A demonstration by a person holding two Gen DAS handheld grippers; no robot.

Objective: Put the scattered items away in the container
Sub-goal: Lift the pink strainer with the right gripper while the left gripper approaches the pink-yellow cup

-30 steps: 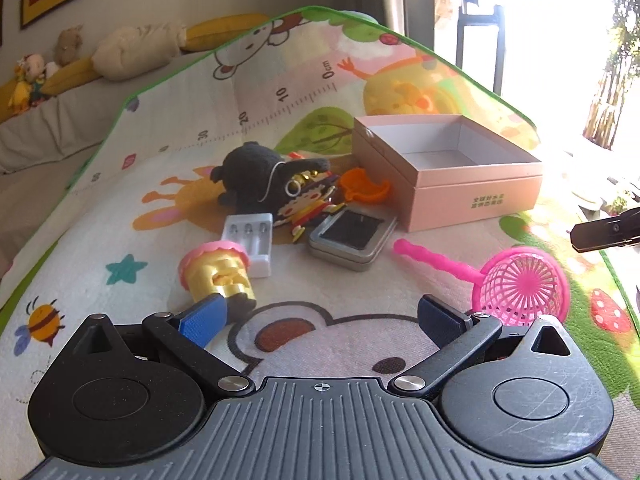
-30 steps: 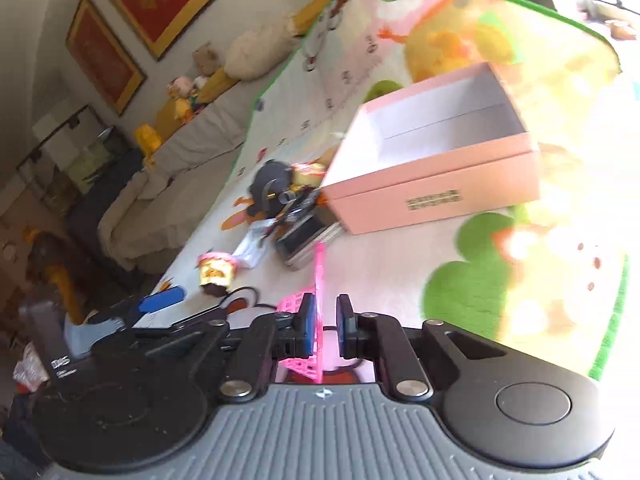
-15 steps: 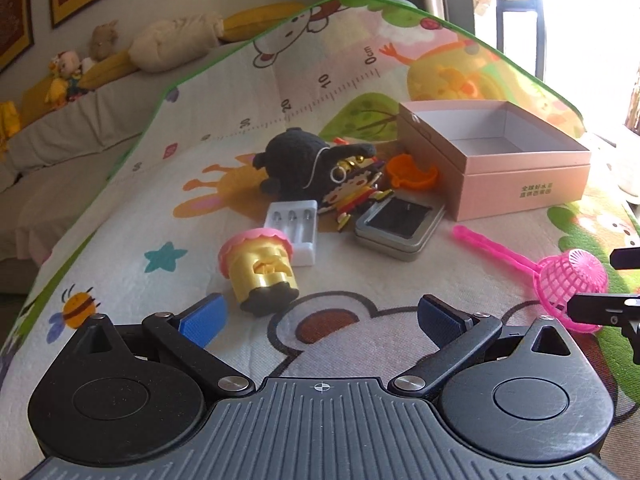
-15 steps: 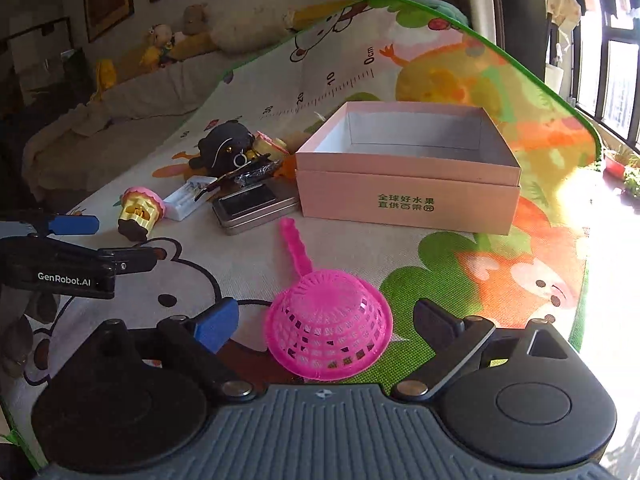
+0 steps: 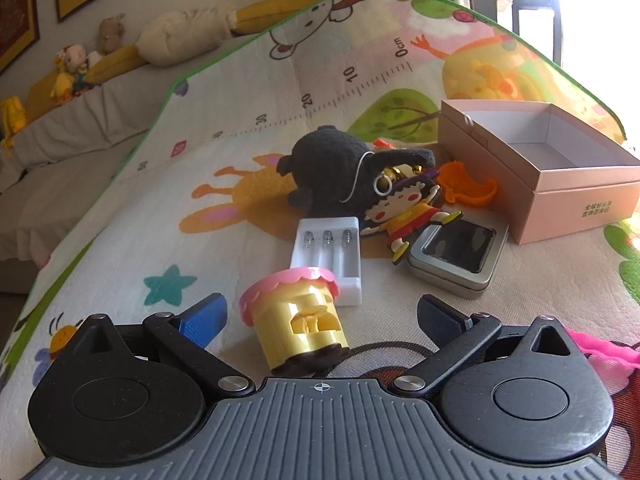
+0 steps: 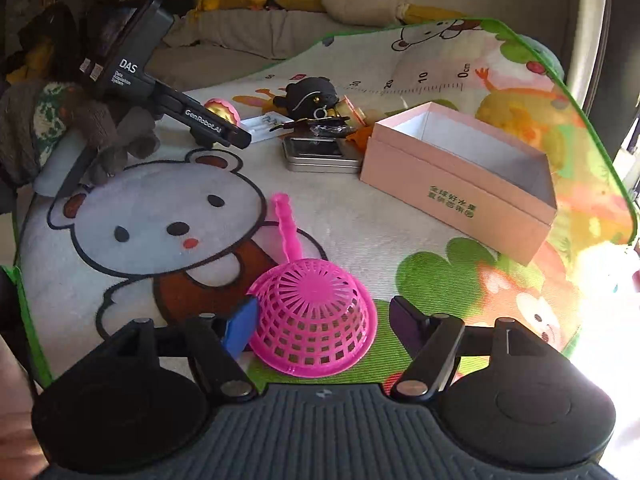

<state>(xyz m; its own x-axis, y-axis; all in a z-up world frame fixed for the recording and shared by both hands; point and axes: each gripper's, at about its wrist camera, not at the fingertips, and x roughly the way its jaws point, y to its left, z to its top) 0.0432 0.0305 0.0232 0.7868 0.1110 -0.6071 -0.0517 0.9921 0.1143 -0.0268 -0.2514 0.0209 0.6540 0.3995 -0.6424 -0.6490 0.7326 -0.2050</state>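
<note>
- Left wrist view: the left gripper (image 5: 320, 314) hangs over the cartoon-printed play mat (image 5: 120, 232) with its jaws spread wide; the yellow plastic cupcake toy with a pink frilled top (image 5: 296, 320) lies tilted between the fingers, untouched by either pad.
- At 12 o'clock from the toy sits a white plastic battery holder (image 5: 330, 250), and beyond it a black plush toy (image 5: 332, 172).
- At 1 o'clock lie a flat cartoon-girl figure (image 5: 404, 216) and a silver windowed tin (image 5: 456, 258); at 2 o'clock stands the open pink cardboard box (image 5: 580, 196).
- Right wrist view: the right gripper (image 6: 324, 326) is narrowing its jaws around the upside-down pink plastic mesh strainer (image 6: 316, 320); the blue left pad touches its rim, the right pad stands clear.
- The strainer's handle points toward 11 o'clock; the box (image 6: 452, 184) sits at 1 o'clock.
</note>
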